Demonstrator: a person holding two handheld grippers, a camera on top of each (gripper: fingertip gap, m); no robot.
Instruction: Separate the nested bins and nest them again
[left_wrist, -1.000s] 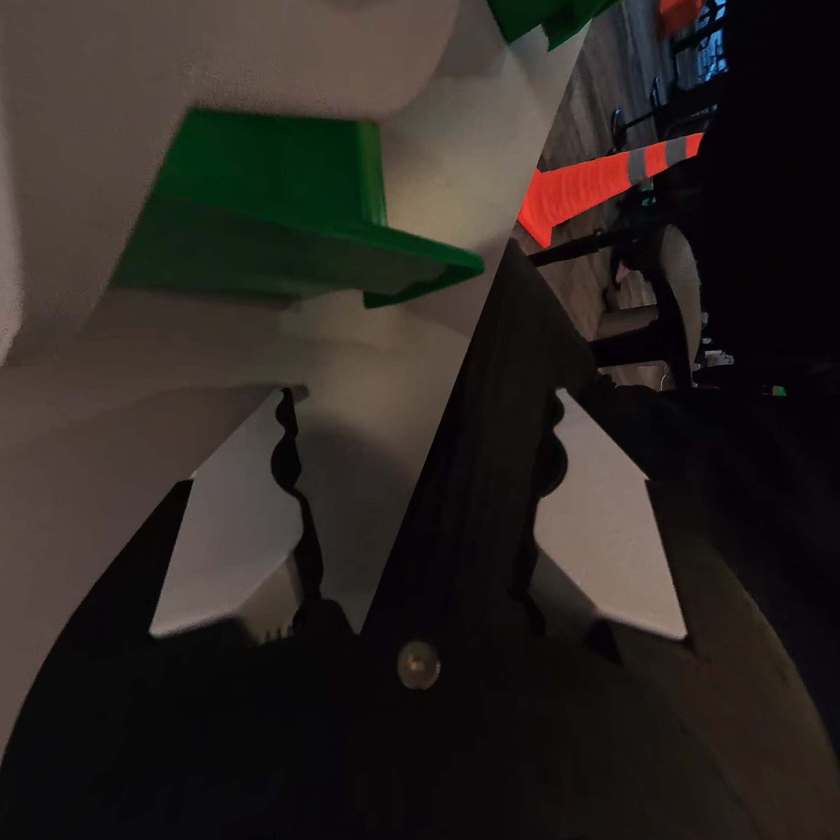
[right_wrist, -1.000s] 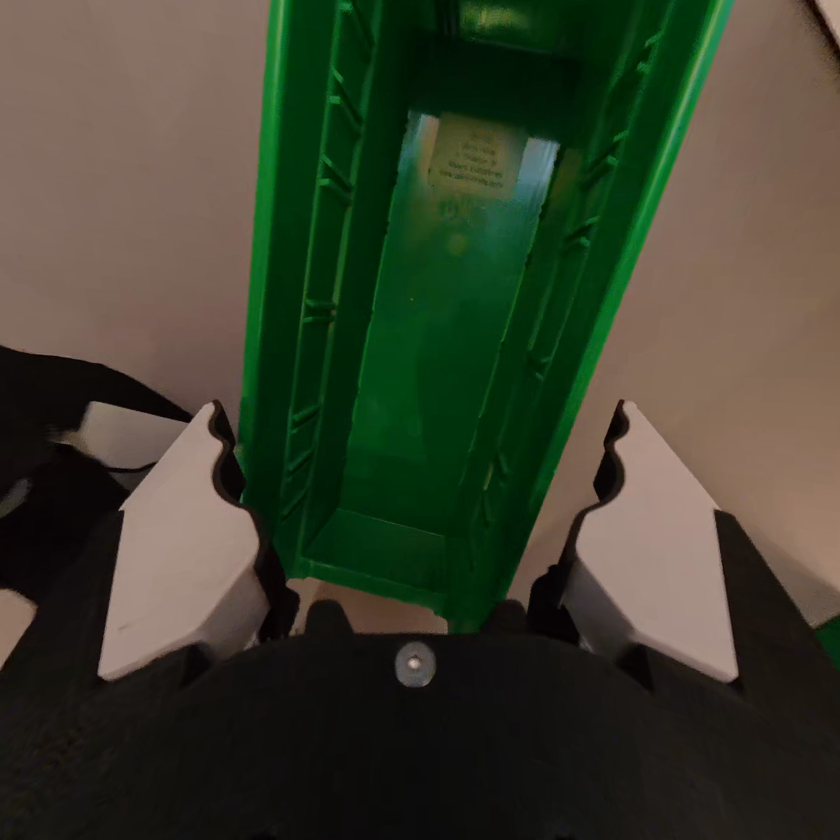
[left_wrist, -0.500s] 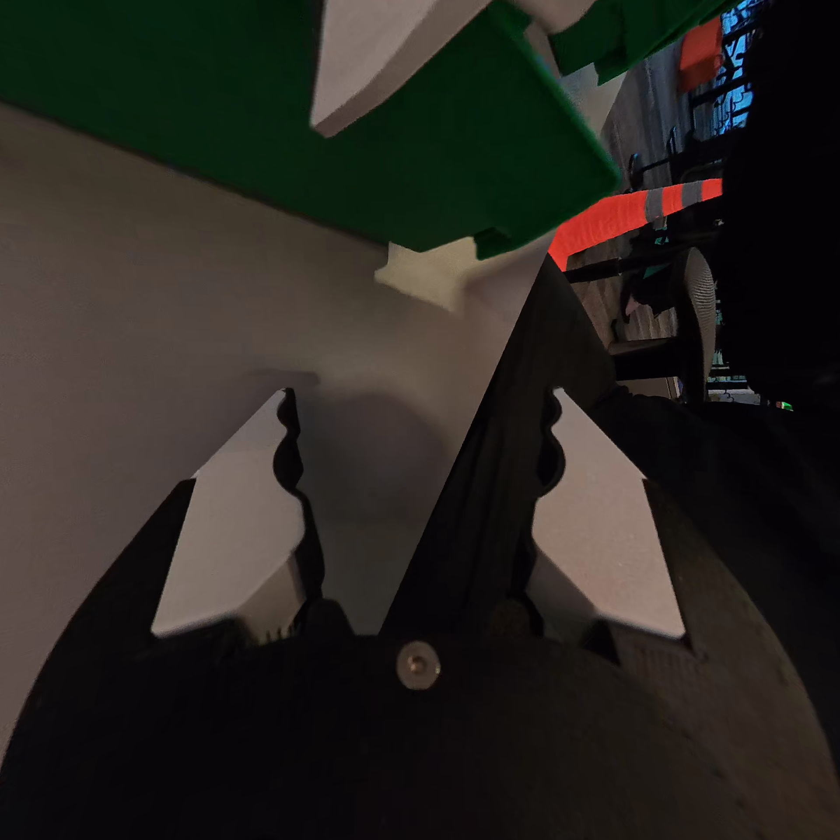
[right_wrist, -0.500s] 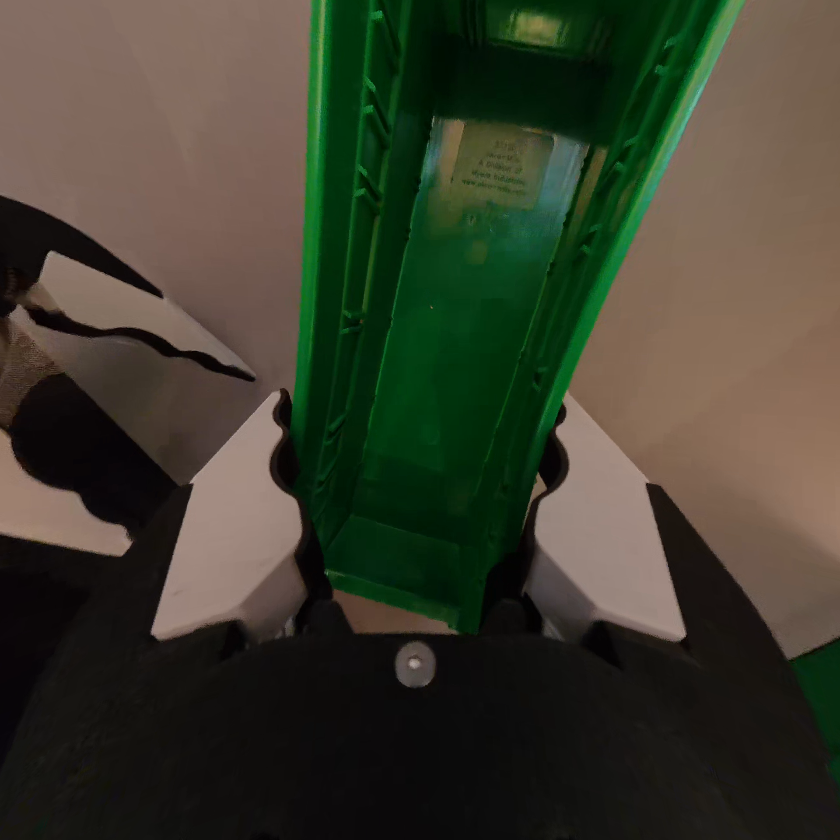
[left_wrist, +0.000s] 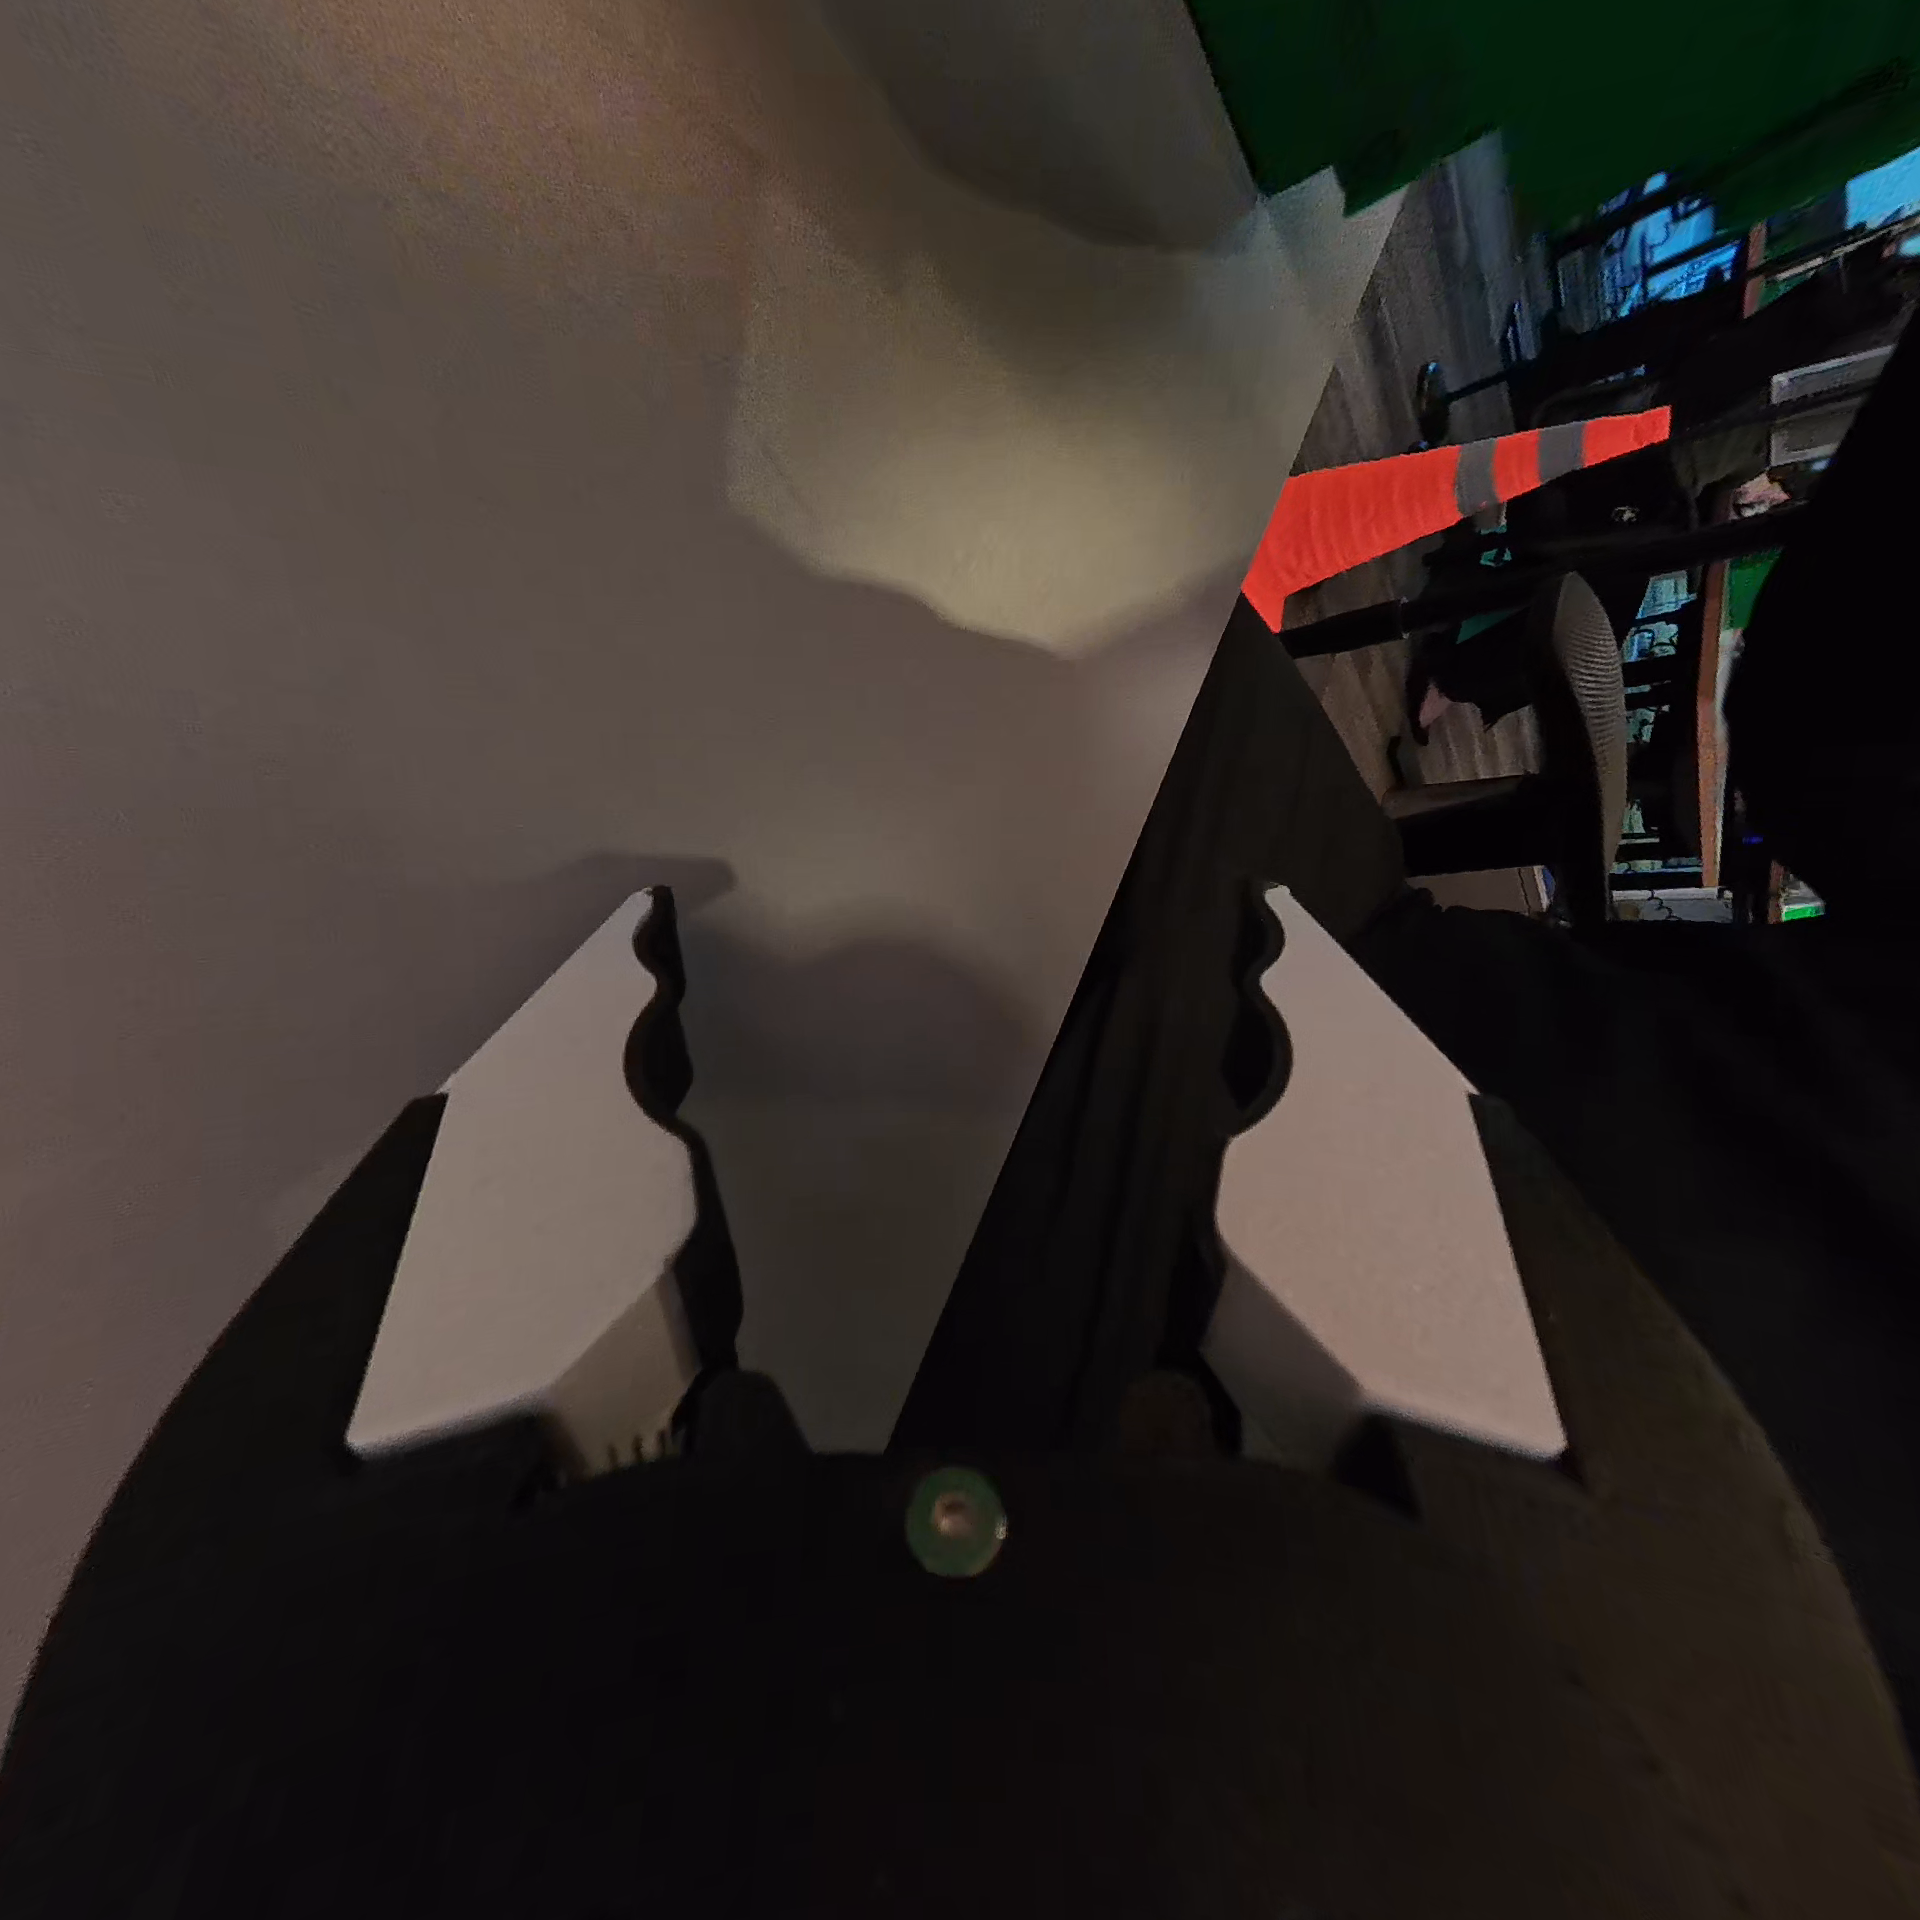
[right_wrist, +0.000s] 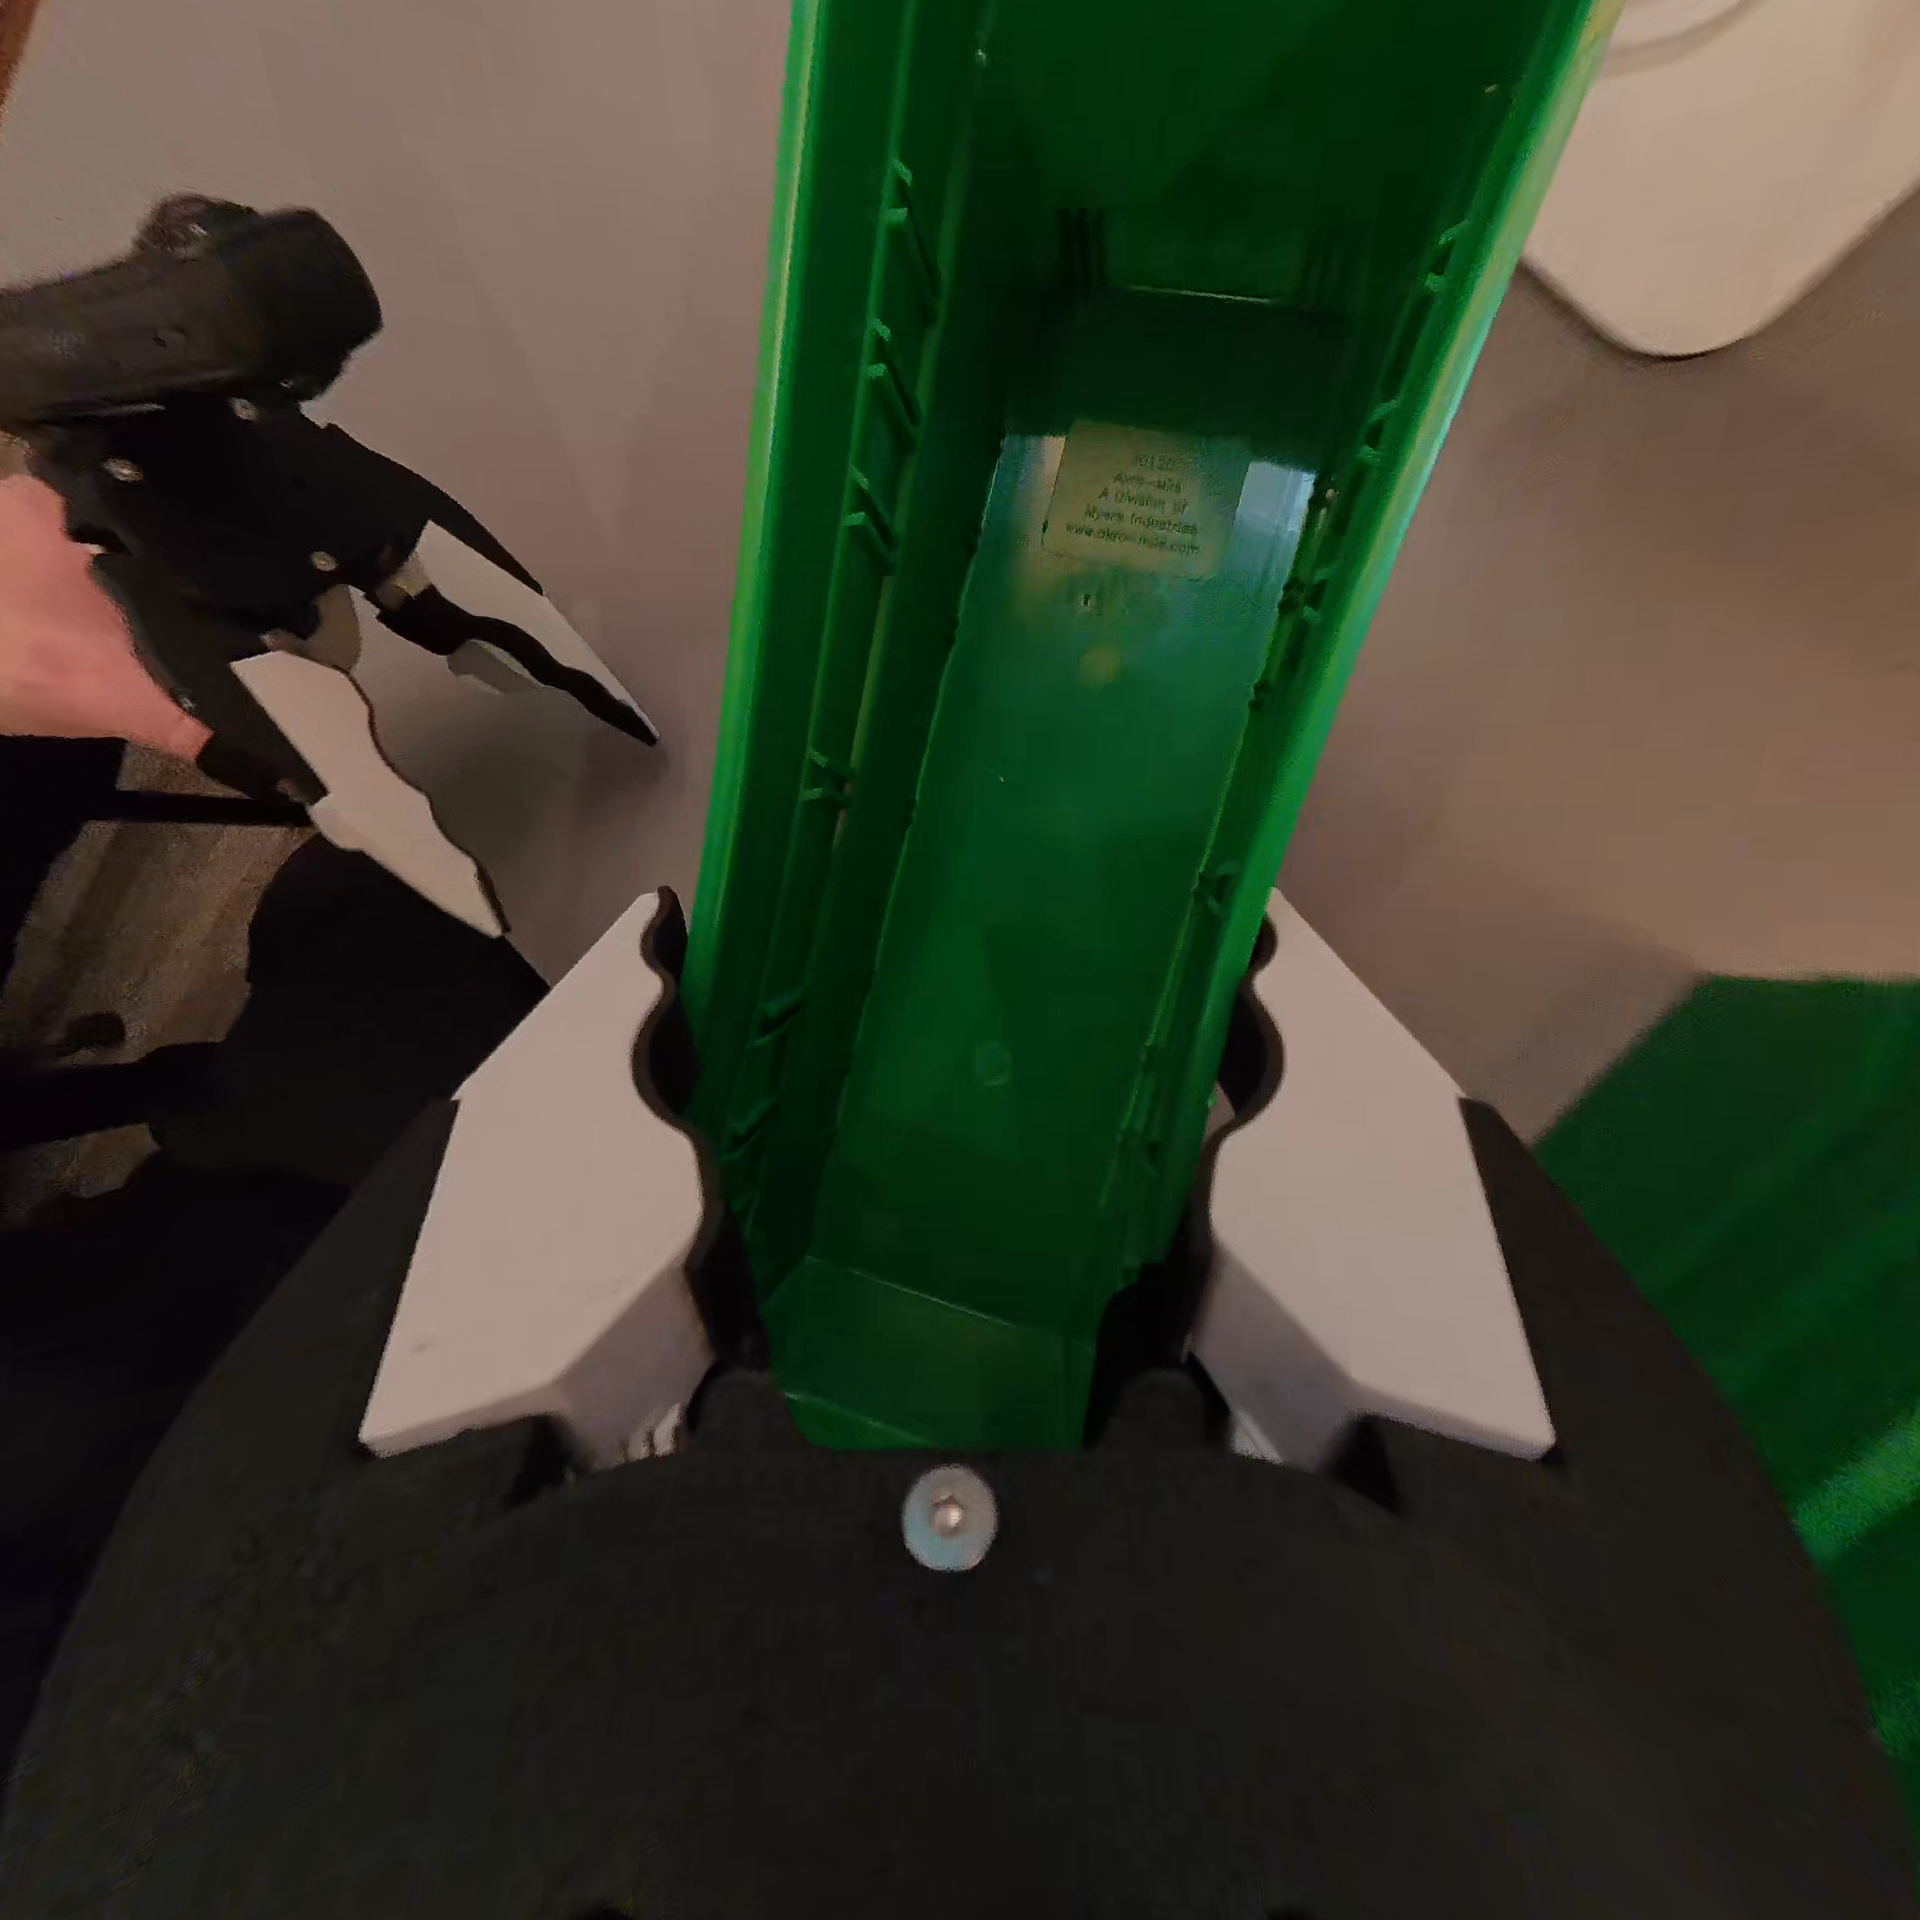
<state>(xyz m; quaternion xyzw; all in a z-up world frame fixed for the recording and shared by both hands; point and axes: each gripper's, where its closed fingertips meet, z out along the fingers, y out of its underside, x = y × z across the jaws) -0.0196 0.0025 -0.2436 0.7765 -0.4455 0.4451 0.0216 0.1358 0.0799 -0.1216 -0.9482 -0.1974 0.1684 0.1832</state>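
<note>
My right gripper (right_wrist: 961, 899) is shut on the near end of a long, narrow green bin (right_wrist: 1091, 727). The bin runs straight away from the camera with its open side facing me and a label on its floor. A second green bin (right_wrist: 1714, 1299) lies blurred at the lower right on the white table (right_wrist: 1662, 675). My left gripper (left_wrist: 956, 894) is open and empty, low over the table's edge. It also shows in the right wrist view (right_wrist: 566, 831), held by a hand to the left of the bin, apart from it. A green bin (left_wrist: 1558, 83) fills the left view's top right corner.
The table edge (left_wrist: 1174, 790) runs diagonally through the left wrist view. Beyond it are an orange cone (left_wrist: 1403, 509), chairs and dark furniture on a wood floor. A white rounded object (right_wrist: 1714, 208) lies on the table at the far right of the held bin.
My right gripper has closed on the green bin and moved it across the table. My left gripper has drawn back to the left, and the green bin has slid out to its view's top right.
</note>
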